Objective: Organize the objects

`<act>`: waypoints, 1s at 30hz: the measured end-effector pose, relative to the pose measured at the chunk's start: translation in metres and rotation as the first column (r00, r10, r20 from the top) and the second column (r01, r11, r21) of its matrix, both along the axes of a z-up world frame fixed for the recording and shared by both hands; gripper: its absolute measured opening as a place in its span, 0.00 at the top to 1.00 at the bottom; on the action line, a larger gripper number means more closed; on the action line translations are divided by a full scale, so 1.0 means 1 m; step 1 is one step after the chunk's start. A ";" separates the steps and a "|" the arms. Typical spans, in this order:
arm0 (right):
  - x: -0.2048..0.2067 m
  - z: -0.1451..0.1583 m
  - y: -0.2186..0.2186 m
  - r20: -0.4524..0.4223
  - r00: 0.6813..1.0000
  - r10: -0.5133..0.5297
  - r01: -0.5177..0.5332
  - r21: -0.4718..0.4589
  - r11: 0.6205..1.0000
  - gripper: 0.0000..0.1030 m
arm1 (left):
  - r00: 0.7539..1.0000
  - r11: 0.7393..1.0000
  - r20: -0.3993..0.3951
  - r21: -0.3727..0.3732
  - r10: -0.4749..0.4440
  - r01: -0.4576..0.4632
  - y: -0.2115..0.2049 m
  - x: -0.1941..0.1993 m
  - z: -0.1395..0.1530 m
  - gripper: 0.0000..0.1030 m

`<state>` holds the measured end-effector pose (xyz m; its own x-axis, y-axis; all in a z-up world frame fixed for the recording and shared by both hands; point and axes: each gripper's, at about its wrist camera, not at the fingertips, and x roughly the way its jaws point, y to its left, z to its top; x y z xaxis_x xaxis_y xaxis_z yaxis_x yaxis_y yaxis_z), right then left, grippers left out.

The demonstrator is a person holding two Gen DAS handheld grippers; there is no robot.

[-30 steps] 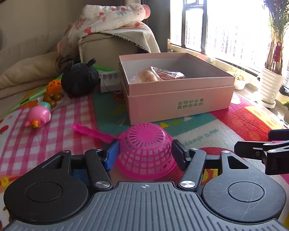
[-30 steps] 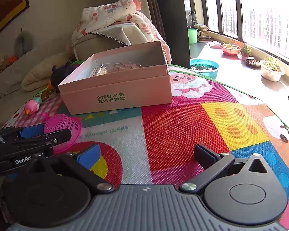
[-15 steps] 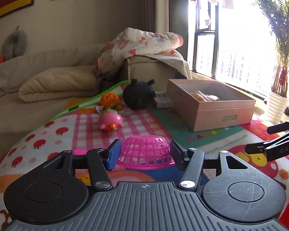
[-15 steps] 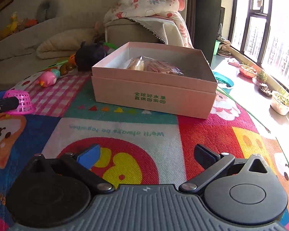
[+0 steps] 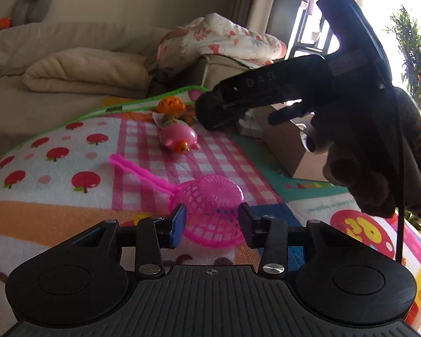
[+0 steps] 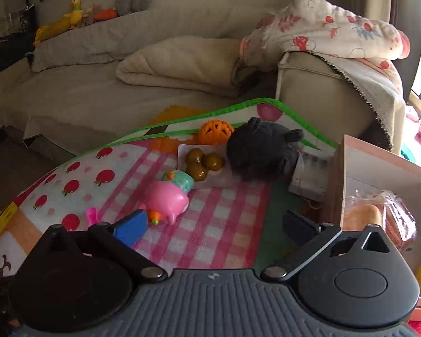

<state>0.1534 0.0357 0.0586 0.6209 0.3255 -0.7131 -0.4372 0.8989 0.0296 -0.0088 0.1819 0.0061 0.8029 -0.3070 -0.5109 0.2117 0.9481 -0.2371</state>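
Observation:
My left gripper [image 5: 212, 223] is shut on a pink mesh basket [image 5: 214, 207] and holds it tipped on its side over the play mat, its pink handle [image 5: 137, 168] pointing back left. My right gripper [image 6: 214, 224] is open and empty above the checked part of the mat; it also shows in the left wrist view [image 5: 294, 95], held by a gloved hand. A pink pig toy [image 6: 167, 199] lies just ahead of its left finger [image 6: 132, 224]. The pink cardboard box [image 6: 379, 168] with wrapped bread [image 6: 379, 213] stands at the right.
A black plush [image 6: 262, 151], an orange lattice ball [image 6: 216, 132], a small tray of brown balls [image 6: 203, 163] and a white power strip [image 6: 308, 179] lie at the mat's far end. A sofa with a folded blanket [image 6: 182, 61] stands behind.
My left gripper has tipped the basket onto its side and swung left. My right gripper has swung left and forward, from facing the box to over the pig toy and the plush.

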 end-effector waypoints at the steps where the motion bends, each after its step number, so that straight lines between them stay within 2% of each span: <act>1: 0.008 -0.002 0.009 -0.020 1.000 0.002 -0.002 -0.007 1.000 0.05 | 1.000 1.000 -0.014 -0.002 0.005 -0.005 0.000 0.002 -0.001 0.64; 3: 0.028 -0.011 0.034 -0.078 0.997 0.016 -0.019 -0.029 0.999 0.08 | 1.000 1.000 -0.022 -0.016 0.013 -0.013 0.003 0.002 -0.003 0.64; 5: 0.039 -0.020 0.053 -0.096 0.995 0.033 -0.040 -0.073 0.997 0.13 | 1.000 0.999 -0.024 -0.042 0.020 -0.021 0.007 0.001 -0.004 0.65; 6: 0.041 -0.027 0.064 -0.109 0.993 0.053 -0.065 -0.112 0.992 0.25 | 0.999 0.998 -0.026 -0.053 0.026 -0.027 0.009 0.001 -0.005 0.65; 7: 0.042 -0.031 0.070 -0.124 0.990 0.067 -0.084 -0.135 0.987 0.45 | 0.999 0.997 -0.027 -0.070 0.034 -0.036 0.012 0.001 -0.005 0.66; 8: 0.043 -0.035 0.075 -0.150 0.985 0.085 -0.109 -0.158 0.982 0.54 | 0.999 0.995 -0.028 -0.084 0.042 -0.044 0.015 0.001 -0.005 0.66; 11: 0.030 -0.033 0.071 -0.131 0.987 0.097 -0.121 -0.191 0.974 0.53 | 0.999 0.994 -0.018 -0.100 0.050 -0.051 0.018 -0.001 -0.004 0.66; 14: 0.005 -0.029 0.049 -0.100 0.990 0.098 -0.116 -0.186 0.976 0.53 | 0.999 0.997 0.020 -0.064 0.046 -0.045 0.012 -0.007 0.002 0.66; 18: -0.036 -0.029 0.009 -0.110 0.990 0.093 -0.106 -0.119 0.987 0.54 | 0.998 0.999 0.052 -0.003 0.046 -0.046 0.000 -0.021 0.014 0.65; 21: -0.064 -0.036 -0.017 -0.126 0.988 0.095 -0.102 -0.055 0.993 0.54 | 0.994 0.996 0.059 0.009 0.088 -0.088 -0.008 -0.022 0.021 0.65; 23: -0.079 -0.037 -0.031 -0.102 0.991 0.086 -0.089 -0.022 0.996 0.53 | 0.991 0.992 0.051 0.018 0.122 -0.123 -0.015 -0.016 0.024 0.65; 26: -0.096 -0.037 -0.051 -0.099 0.993 0.063 -0.062 0.012 0.998 0.54 | 0.984 0.980 0.021 0.087 0.175 -0.176 -0.029 -0.007 0.025 0.65; 28: -0.111 -0.036 -0.065 -0.056 0.997 0.044 -0.043 0.005 0.999 0.54 | 0.984 0.975 -0.002 0.137 0.176 -0.174 -0.038 -0.001 0.023 0.63; 29: -0.120 -0.036 -0.073 -0.020 0.999 0.036 -0.036 -0.012 0.999 0.54 | 0.984 0.972 0.003 0.159 0.178 -0.176 -0.042 0.001 0.022 0.58; 30: -0.128 -0.036 -0.081 0.012 0.999 0.030 -0.029 -0.032 0.999 0.53 | 0.984 0.967 0.005 0.183 0.177 -0.175 -0.046 0.004 0.021 0.57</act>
<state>0.0254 -0.0456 0.0225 0.6203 0.3213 -0.7155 -0.4638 0.8859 -0.0043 -0.0051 0.1362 0.0272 0.8300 -0.0620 -0.5542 0.0355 0.9977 -0.0584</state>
